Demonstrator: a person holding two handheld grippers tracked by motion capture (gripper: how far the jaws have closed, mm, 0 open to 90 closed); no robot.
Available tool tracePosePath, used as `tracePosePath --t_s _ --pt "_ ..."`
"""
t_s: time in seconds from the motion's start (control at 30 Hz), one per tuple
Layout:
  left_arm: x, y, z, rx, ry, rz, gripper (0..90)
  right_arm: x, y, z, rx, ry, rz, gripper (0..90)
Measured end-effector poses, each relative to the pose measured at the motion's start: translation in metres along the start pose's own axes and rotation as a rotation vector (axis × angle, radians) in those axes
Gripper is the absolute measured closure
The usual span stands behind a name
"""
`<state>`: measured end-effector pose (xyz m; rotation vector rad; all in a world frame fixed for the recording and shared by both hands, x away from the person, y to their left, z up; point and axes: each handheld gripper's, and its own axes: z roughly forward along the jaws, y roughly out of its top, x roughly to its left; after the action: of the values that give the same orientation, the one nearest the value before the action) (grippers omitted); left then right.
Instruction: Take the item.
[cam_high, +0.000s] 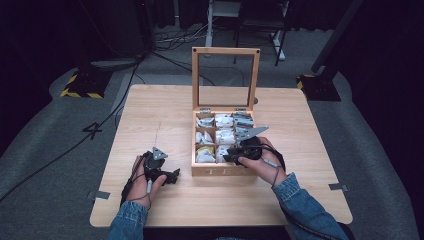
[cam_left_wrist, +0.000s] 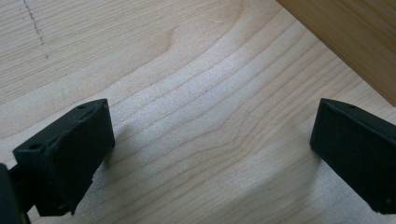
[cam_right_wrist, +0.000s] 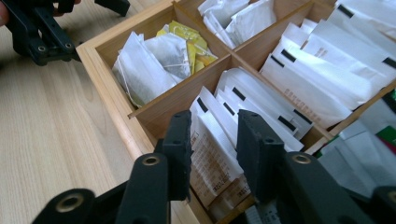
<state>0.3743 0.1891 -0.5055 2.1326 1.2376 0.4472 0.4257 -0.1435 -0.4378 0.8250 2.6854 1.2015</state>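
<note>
Light wooden table on a grey carpeted floor, dark studio behind

The table (cam_high: 150, 115) shows pale grain with a faint dotted pencil line (cam_left_wrist: 35, 23) across it. A grey tape piece (cam_high: 101, 194) sits at its near left corner and another tape piece (cam_high: 338, 187) at the near right edge. On the floor (cam_high: 60, 150), black cables (cam_high: 165, 52) trail back from the table. A black stand base with yellow-black stripes (cam_high: 82, 86) sits at the far left, a second base (cam_high: 318, 86) at the far right, and a white frame (cam_high: 215, 22) stands behind.

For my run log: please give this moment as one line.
left gripper: open, over table | right gripper: closing on sachet in tea box | lid: open
</note>
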Motion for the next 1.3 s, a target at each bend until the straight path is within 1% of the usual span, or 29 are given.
tracePosePath --t_s 0.13,0.4,0.53,0.6,0.77,0.87,0.93,0.97,1.0,1.07,1.1,1.13,1.17,1.2,1.23,1.3 --pt "0.000 0.000 0.000 -0.001 -0.003 -0.006 0.1 0.001 -0.001 0.002 0.014 0.014 0.003 71.2" --pt "0.000 0.000 0.000 -0.001 -0.003 -0.004 0.2 -0.001 -0.002 0.008 0.023 0.028 0.012 72.7" --pt "0.000 0.000 0.000 -0.001 -0.003 -0.004 0.1 -0.001 -0.002 0.008 0.049 0.032 -0.005 80.0" --pt "0.000 0.000 0.000 -0.001 -0.003 -0.004 0.1 0.000 -0.002 0.008 0.050 0.031 -0.018 84.0" --pt "0.000 0.000 0.000 -0.002 -0.003 -0.002 0.2 0.000 -0.001 0.004 0.041 0.033 -0.033 85.9" --pt "0.000 0.000 0.000 -0.002 -0.002 -0.002 0.2 0.001 0.001 -0.001 0.019 0.038 -0.040 86.0" --pt "0.000 0.000 0.000 -0.001 -0.003 -0.004 0.1 0.001 0.003 -0.007 -0.011 0.039 -0.042 86.1" --pt "0.000 0.000 0.000 -0.001 -0.003 -0.004 0.2 0.001 0.003 -0.007 -0.011 0.039 -0.042 86.1" --pt "0.000 0.000 0.000 -0.002 -0.003 -0.002 0.2 0.002 0.005 -0.011 -0.033 0.035 -0.048 86.1" --pt "0.000 0.000 0.000 -0.001 -0.003 -0.004 0.1 0.002 0.006 -0.016 -0.058 0.030 -0.053 86.1" --pt "0.000 0.000 0.000 -0.001 -0.003 -0.004 0.2 0.002 0.006 -0.016 -0.058 0.030 -0.053 86.1" --pt "0.000 0.000 0.000 -0.001 -0.003 -0.004 0.2 0.002 0.007 -0.018 -0.072 0.025 -0.053 86.1" --pt "0.000 0.000 0.000 -0.002 -0.003 -0.003 0.2 0.003 0.008 -0.023 -0.100 0.024 -0.051 86.2" --pt "0.000 0.000 0.000 -0.002 -0.003 -0.003 0.1 0.003 0.008 -0.023 -0.100 0.024 -0.051 86.2" --pt "0.000 0.000 0.000 -0.002 -0.003 -0.002 0.2 0.003 0.009 -0.028 -0.122 0.023 -0.049 86.2" --pt "0.000 0.000 0.000 -0.002 -0.003 -0.002 0.2 0.003 0.010 -0.029 -0.129 0.023 -0.048 86.2"
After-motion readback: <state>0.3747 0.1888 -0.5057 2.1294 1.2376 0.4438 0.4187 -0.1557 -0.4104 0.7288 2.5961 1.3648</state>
